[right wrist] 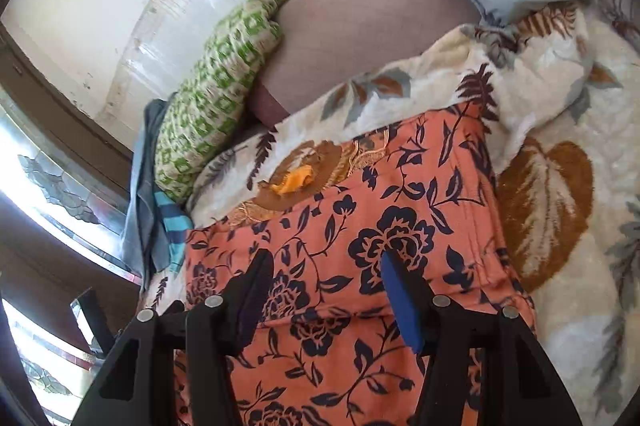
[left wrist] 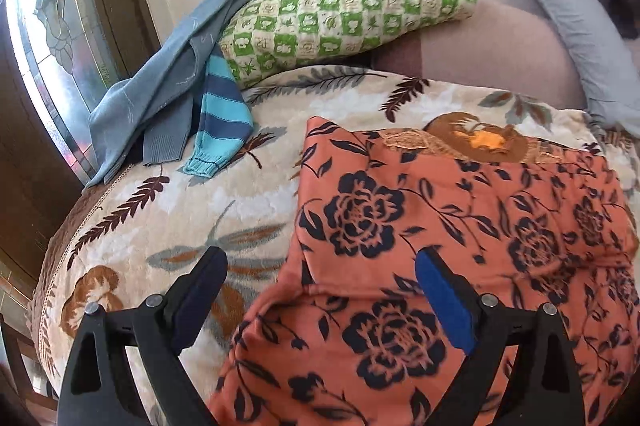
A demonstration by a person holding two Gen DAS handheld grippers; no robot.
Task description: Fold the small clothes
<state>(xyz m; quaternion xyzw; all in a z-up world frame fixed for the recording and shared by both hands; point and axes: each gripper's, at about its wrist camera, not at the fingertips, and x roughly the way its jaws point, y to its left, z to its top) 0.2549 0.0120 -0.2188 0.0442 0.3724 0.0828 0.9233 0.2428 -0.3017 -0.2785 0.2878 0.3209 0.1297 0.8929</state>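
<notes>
One piece of clothing, the orange flowered garment (left wrist: 460, 226), lies spread on the leafy blanket (left wrist: 168, 210), right under both sets of fingers. It looks partly folded to me: its far edge and left edge are straight, and a fold line runs across it just past the fingertips in the right wrist view. I think it needs at least one more fold to become a small, neat bundle.

Ahead of the left gripper (left wrist: 320, 262), its fingers are spread wide and hold nothing. One finger hangs over the bare blanket and the other over the orange cloth, so the cloth's left edge sits between them.

The right gripper (right wrist: 324, 268) is also spread apart and empty, with both fingers above the middle of the orange cloth.

Far ahead and to the left of the left fingers, more clothes wait in a loose pile: a blue-grey sweater (left wrist: 160, 82) and a striped blue sleeve (left wrist: 222, 122), next to a green checked pillow (left wrist: 340, 14). They are not folded yet, so most of the job looks still to do.
</notes>
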